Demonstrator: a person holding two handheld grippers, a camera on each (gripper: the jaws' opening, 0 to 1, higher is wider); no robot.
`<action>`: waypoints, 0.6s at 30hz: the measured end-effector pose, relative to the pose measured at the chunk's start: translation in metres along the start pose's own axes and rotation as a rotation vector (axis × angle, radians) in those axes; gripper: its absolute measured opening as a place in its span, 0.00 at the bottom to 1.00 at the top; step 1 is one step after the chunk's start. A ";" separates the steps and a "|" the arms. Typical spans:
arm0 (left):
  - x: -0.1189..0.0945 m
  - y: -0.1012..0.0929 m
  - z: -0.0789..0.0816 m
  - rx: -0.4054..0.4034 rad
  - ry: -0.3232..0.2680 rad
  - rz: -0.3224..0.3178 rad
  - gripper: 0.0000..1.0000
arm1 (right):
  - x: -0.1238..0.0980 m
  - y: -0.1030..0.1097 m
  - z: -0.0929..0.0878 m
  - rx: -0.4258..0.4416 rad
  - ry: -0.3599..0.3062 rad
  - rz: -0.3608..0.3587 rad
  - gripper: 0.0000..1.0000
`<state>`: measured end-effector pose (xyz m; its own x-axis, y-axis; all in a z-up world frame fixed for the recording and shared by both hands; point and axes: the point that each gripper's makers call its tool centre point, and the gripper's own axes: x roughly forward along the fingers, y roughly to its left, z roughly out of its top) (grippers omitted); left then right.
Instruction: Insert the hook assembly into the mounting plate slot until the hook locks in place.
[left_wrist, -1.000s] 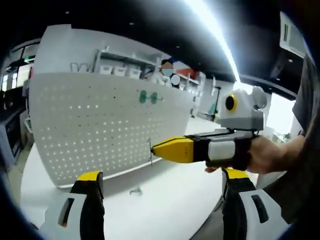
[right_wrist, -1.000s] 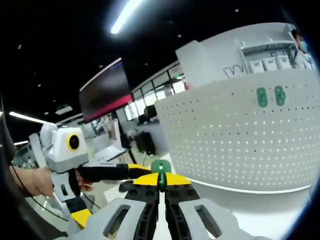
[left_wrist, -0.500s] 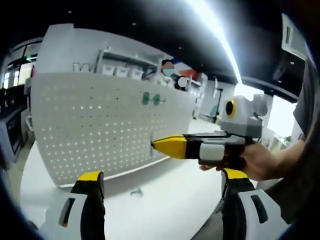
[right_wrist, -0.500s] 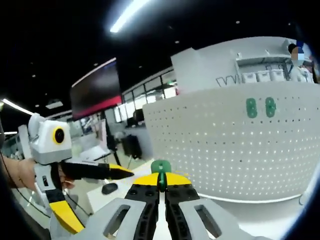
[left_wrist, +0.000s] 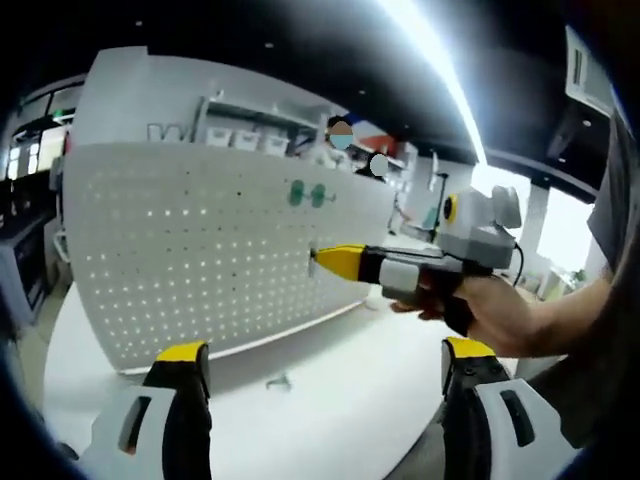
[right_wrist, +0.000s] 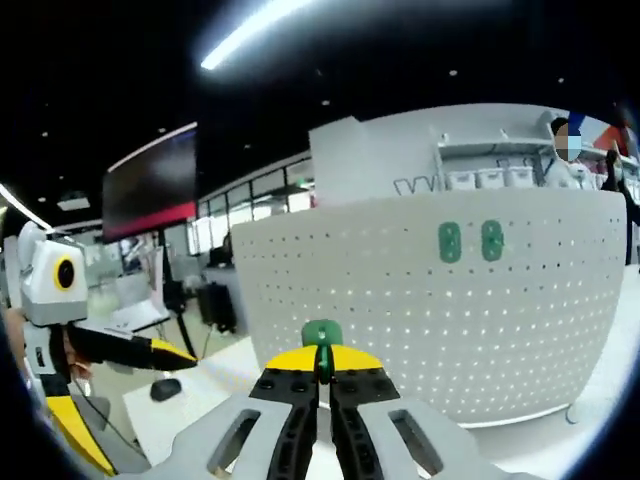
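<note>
A white perforated mounting board (left_wrist: 200, 260) stands upright on the white table (left_wrist: 330, 410). Two green pieces (left_wrist: 307, 194) are fixed high on it, and they appear again as green pieces (right_wrist: 470, 241) in the right gripper view. My right gripper (right_wrist: 322, 360) is shut on a green-headed hook assembly (right_wrist: 322, 335), pointing at the board (right_wrist: 430, 310). In the left gripper view the right gripper (left_wrist: 338, 262) comes in from the right, its yellow tip close to the board's face. My left gripper (left_wrist: 325, 355) hangs low with its jaws wide apart and nothing between them.
A small loose metal hook (left_wrist: 277, 381) lies on the table in front of the board. A hand (left_wrist: 500, 315) holds the right gripper. Behind the board stand a shelf of white bins (right_wrist: 490, 178) and a person. A dark object (right_wrist: 165, 388) rests on a side table.
The right gripper has risen and moved in toward the board with the hook assembly. In its own view the board has swung to the centre. The left gripper has stayed put.
</note>
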<state>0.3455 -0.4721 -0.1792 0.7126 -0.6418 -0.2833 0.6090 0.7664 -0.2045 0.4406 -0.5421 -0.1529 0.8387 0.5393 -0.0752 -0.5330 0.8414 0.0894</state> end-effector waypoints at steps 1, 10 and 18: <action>0.000 0.001 0.000 -0.002 -0.001 0.002 0.97 | 0.001 -0.008 0.001 0.003 -0.005 -0.019 0.00; -0.002 0.007 -0.005 -0.014 0.014 0.010 0.97 | 0.009 -0.069 0.022 -0.009 -0.058 -0.156 0.00; -0.003 0.012 -0.004 -0.016 0.017 0.019 0.96 | 0.013 -0.115 0.032 -0.016 -0.079 -0.238 0.00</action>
<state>0.3498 -0.4607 -0.1844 0.7178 -0.6268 -0.3032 0.5896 0.7788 -0.2140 0.5158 -0.6330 -0.1327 0.9468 0.3216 -0.0142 -0.3201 0.9453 0.0629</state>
